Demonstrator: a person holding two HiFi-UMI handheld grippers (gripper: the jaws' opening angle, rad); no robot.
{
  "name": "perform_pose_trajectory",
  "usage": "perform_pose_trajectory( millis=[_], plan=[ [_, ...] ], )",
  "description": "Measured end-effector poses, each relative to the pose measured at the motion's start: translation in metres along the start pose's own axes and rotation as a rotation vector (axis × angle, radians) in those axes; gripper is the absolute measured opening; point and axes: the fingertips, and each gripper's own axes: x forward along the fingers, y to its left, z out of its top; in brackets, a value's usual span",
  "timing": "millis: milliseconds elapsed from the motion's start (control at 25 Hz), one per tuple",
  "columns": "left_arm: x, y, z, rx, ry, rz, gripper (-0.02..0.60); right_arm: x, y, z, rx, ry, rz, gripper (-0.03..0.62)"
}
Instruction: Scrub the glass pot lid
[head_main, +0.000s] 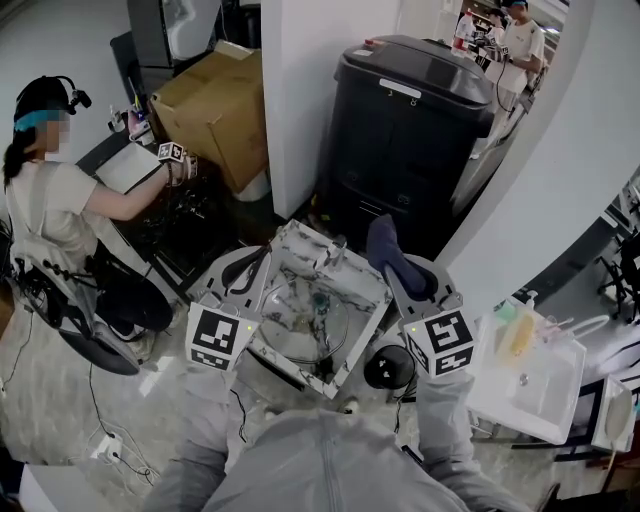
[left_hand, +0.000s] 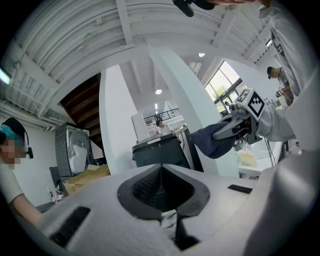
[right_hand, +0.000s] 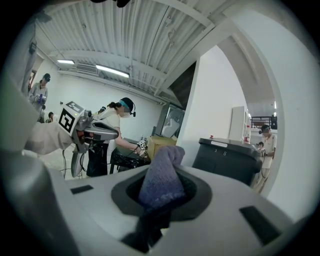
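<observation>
1. A black lidded bin (head_main: 410, 120) stands beyond the work area, and both grippers are raised towards it rather than pointed down at the work.
2. A white basin (head_main: 300, 238) sits low between the two grippers, set at an angle to the person.
3. The glass pot lid (head_main: 298, 328) lies in that basin. Neither gripper touches it, and both are well above it.
4. The left gripper (left_hand: 161, 172) has its jaws pressed together with nothing between them. In the head view it is raised over the basin's left side.
5. The right gripper (head_main: 392, 272) clamps a dark blue cloth (right_hand: 161, 175), which bunches up out of the jaws. It is raised over the basin's right side.
6. Step in hand, as I judge it: the scrubbing tool is ready but no stroke is under way, so this is a pause or an approach.
7. The next move calls for tipping the right gripper down to press the cloth onto the glass. The left gripper probably needs to open and steady the lid's rim or knob, since a loose lid would likely slide in the basin.
</observation>
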Motion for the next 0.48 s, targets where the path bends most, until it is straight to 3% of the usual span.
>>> perform_pose_trajectory(
  millis=[480],
  plan=[
    [0.0012, 0.0018, -0.0051, 0.007, 0.020, -0.004, 0.026, 0.0052, 0.0033, -0.0025, 0.005, -0.001, 0.015, 0.072]
  ],
)
